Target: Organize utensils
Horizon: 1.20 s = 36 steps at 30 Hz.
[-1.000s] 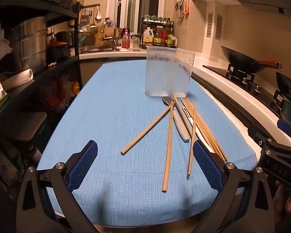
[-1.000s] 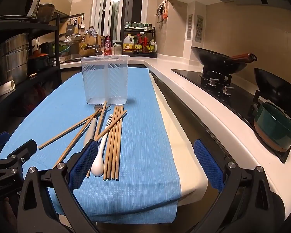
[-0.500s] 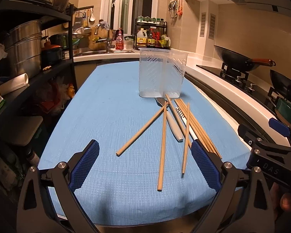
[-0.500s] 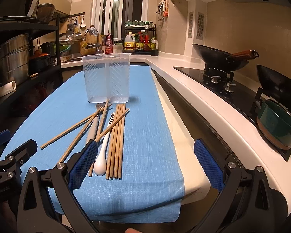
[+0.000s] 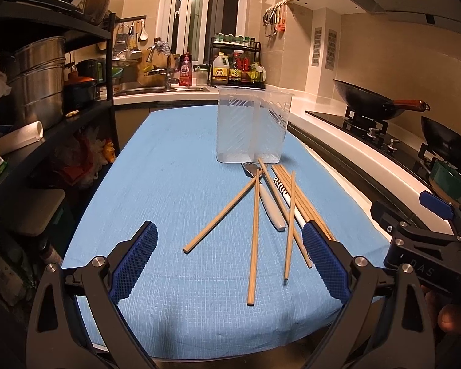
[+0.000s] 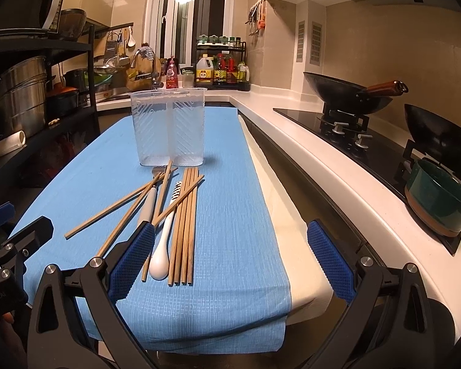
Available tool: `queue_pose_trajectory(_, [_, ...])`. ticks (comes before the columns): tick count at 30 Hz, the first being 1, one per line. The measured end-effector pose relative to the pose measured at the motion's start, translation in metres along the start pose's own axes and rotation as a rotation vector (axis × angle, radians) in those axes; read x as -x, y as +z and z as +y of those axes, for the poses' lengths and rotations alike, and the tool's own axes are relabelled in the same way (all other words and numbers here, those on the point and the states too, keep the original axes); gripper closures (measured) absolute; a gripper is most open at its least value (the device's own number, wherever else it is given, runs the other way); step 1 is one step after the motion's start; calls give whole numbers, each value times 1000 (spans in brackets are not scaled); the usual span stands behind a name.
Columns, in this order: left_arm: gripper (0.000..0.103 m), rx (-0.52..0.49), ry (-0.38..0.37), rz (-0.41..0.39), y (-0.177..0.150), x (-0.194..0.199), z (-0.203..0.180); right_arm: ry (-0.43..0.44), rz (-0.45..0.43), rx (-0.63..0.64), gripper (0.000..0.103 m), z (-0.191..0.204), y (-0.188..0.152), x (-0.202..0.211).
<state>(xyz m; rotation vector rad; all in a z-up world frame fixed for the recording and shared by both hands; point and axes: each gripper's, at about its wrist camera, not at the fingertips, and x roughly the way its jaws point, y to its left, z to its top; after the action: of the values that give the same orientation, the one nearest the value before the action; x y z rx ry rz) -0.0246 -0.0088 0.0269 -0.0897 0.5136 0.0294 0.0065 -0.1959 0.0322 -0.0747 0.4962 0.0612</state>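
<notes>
Both views have swung a little since a second ago, so the clear holder sits nearer the middle of each picture, while nothing on the cloth has shifted. From the left wrist, the left gripper (image 5: 229, 253) hangs spread wide and empty over the near end of the blue cloth (image 5: 169, 184), its blue pads either side of the loose chopsticks (image 5: 255, 233). These fan out toward the camera, crossing one another and lying over the pale-handled fork (image 5: 269, 201), whose tines lie just in front of the holder (image 5: 253, 126). That clear plastic holder stands upright further down the cloth, split into two compartments, both of which look empty. The right gripper (image 5: 436, 206) shows at the right edge, too partly seen here to judge. From the right wrist, the right gripper (image 6: 230, 256) is likewise wide apart and holds nothing; its left pad sits above the near ends of the pile. Here a tidy row of chopsticks (image 6: 186, 224) lies beside a white spoon (image 6: 163, 252), with more sticks crossed over both. By my reading the sorting has not begun: every utensil is still on the cloth and all of it remains to be lifted into the holder.
</notes>
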Motion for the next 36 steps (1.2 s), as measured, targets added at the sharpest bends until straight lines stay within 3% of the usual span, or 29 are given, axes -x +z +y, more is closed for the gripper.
queue_pose_trajectory(36, [12,-2,-25,-20,2,3,0,7,-17,4,5,1,5,5])
